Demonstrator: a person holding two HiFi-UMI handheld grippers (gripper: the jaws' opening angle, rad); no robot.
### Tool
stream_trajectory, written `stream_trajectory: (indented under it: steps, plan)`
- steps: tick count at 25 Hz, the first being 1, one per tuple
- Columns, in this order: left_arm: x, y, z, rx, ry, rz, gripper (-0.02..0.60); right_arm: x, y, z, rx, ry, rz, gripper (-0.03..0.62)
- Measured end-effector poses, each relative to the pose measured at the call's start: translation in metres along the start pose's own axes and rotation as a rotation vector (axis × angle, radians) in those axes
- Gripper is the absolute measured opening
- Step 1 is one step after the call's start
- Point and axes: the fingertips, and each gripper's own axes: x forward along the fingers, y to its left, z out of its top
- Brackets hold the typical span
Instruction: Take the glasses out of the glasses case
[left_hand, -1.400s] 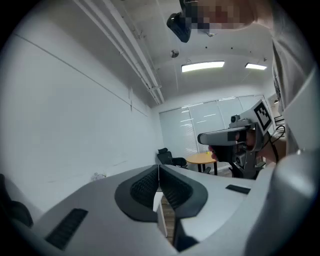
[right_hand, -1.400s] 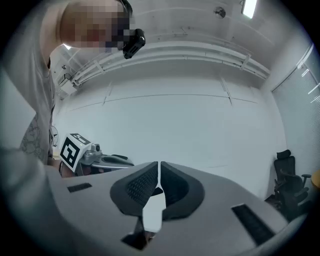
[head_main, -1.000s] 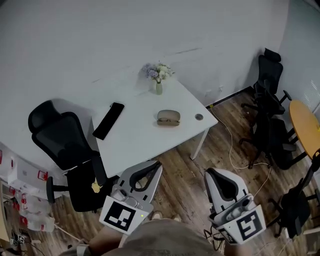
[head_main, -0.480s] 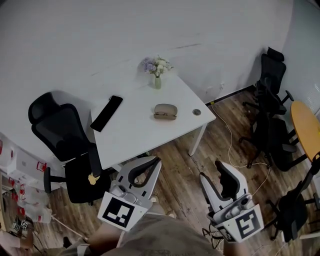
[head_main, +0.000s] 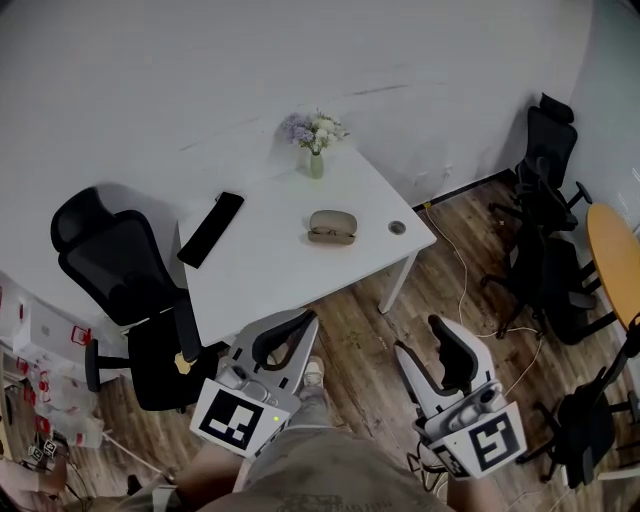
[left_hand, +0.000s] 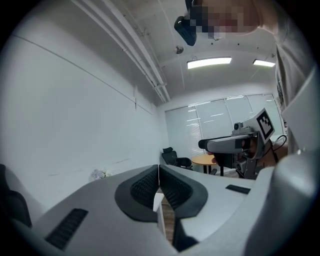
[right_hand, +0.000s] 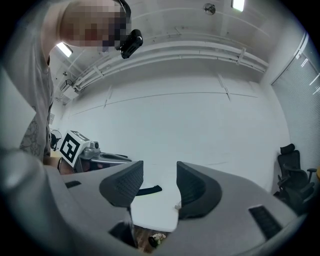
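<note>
The tan glasses case (head_main: 333, 226) lies closed near the middle of the white table (head_main: 270, 275). Both grippers hang over the wooden floor in front of the table, well short of the case. My left gripper (head_main: 311, 319) is shut with nothing in it; its ribbed pads meet in the left gripper view (left_hand: 159, 183). My right gripper (head_main: 418, 337) has its jaws opening, and nothing is between them (right_hand: 159, 186). Past the right jaws I see the table's edge (right_hand: 155, 212). The glasses are hidden inside the case.
On the table stand a small vase of flowers (head_main: 315, 140), a flat black oblong object (head_main: 211, 229) and a small round item (head_main: 397, 228). A black office chair (head_main: 110, 265) is at the left. More chairs (head_main: 545, 200), a round wooden table (head_main: 615, 260) and a floor cable (head_main: 470, 290) are at the right.
The right gripper's jaws have gone from shut to wide apart. Both grippers have sunk a little in the head view. The left gripper stays shut.
</note>
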Motion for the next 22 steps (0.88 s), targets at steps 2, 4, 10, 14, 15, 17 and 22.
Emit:
stream_trajectory:
  steps: [2,4,10,14,15,17,22]
  plan:
    - [0.010,0.011,-0.003,-0.003,0.003,-0.004,0.020,0.015,-0.006,-0.003,-0.003,0.008,0.001,0.222]
    - [0.022,0.023,-0.007,-0.011,0.011,-0.007,0.020,0.030,-0.014,-0.007,-0.003,0.019,0.000,0.222]
    - [0.060,0.072,-0.021,-0.032,0.040,-0.008,0.020,0.087,-0.041,-0.030,0.055,0.088,0.004,0.222]
    - [0.088,0.108,-0.034,-0.037,0.068,-0.016,0.020,0.128,-0.058,-0.044,0.085,0.130,0.012,0.222]
    - [0.095,0.117,-0.037,-0.039,0.074,-0.019,0.020,0.139,-0.063,-0.048,0.085,0.144,0.009,0.222]
    - [0.109,0.137,-0.043,-0.047,0.087,-0.026,0.020,0.163,-0.073,-0.054,0.089,0.168,0.001,0.222]
    - [0.142,0.187,-0.057,-0.060,0.115,-0.043,0.020,0.223,-0.095,-0.076,0.086,0.242,-0.009,0.222]
